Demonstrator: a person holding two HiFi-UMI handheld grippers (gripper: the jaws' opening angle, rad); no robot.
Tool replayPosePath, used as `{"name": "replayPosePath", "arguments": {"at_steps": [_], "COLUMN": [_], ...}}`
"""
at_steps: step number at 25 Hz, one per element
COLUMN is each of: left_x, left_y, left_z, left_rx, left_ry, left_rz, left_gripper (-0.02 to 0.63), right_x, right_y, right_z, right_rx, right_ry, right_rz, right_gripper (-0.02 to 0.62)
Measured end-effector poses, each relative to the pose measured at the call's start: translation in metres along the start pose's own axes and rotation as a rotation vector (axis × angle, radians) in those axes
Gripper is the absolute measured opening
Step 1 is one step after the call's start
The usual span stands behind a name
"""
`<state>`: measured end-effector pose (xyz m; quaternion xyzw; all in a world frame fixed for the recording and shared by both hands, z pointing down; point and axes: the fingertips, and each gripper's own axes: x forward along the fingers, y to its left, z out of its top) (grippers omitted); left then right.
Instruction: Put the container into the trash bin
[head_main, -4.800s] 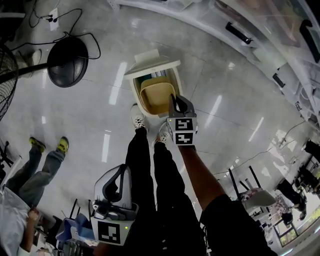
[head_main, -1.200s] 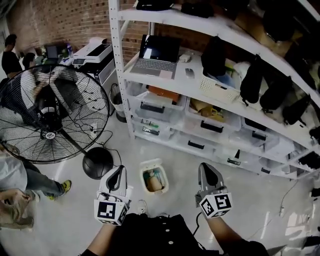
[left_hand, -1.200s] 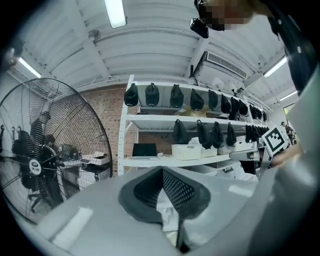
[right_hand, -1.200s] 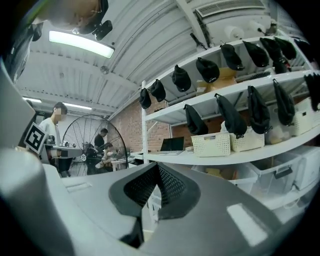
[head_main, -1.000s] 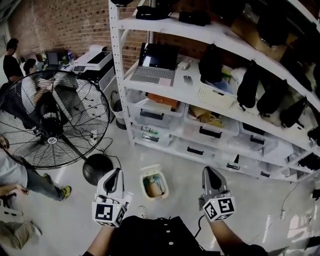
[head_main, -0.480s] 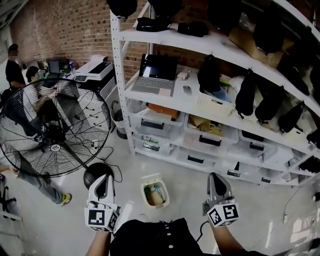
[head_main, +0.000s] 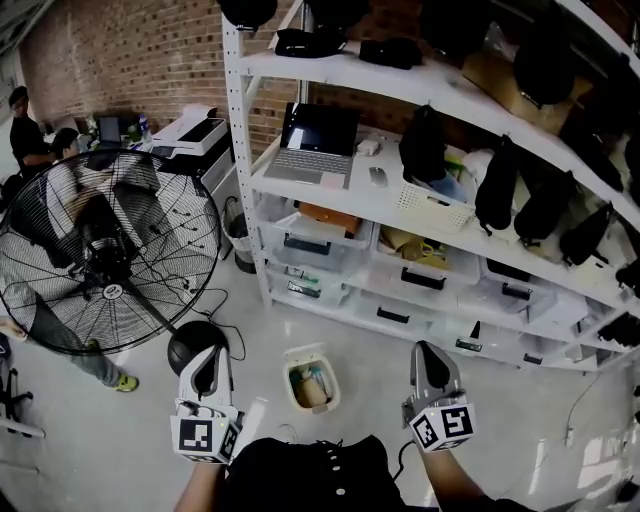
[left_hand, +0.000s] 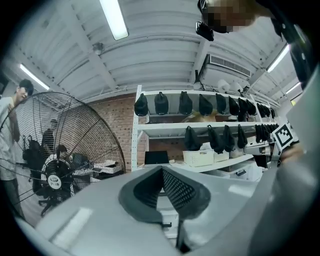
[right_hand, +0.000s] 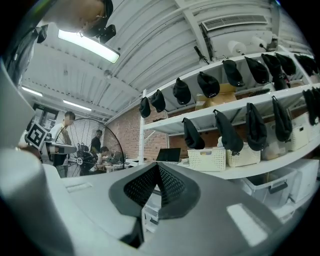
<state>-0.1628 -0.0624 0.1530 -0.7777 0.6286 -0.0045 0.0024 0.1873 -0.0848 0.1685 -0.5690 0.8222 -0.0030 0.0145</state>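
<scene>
A small cream trash bin (head_main: 308, 378) stands on the floor with its lid up. A tan container (head_main: 314, 392) lies inside it. My left gripper (head_main: 206, 369) is held up at the lower left of the head view, shut, with nothing in it. My right gripper (head_main: 424, 364) is at the lower right, also shut and empty. Both are well above and to either side of the bin. In the left gripper view the left gripper (left_hand: 162, 175) points at the shelves. The right gripper (right_hand: 157, 170) does the same in the right gripper view.
A white shelf rack (head_main: 420, 180) with a laptop (head_main: 315, 140), baskets, bags and plastic drawers stands behind the bin. A big floor fan (head_main: 100, 250) is at the left with its round base (head_main: 195, 345). People (head_main: 25, 125) are at a desk far left.
4.8 s ago my right gripper held the tan container over the bin. It now lies in the bin; both grippers are raised and the head view has tilted up.
</scene>
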Motion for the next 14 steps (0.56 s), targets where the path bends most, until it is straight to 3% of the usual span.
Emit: {"name": "replayPosePath", "arguments": {"at_steps": [14], "left_x": [0.0049], "left_y": [0.0007], "left_z": [0.0096], "left_rx": [0.008], "left_ry": [0.011], "left_rz": [0.008], "left_gripper": [0.003], "right_x": [0.0102], "right_y": [0.0064], "right_z": [0.0030], "right_rx": [0.000], "right_ry": [-0.013], "right_rz": [0.012], "right_gripper": [0.025]}}
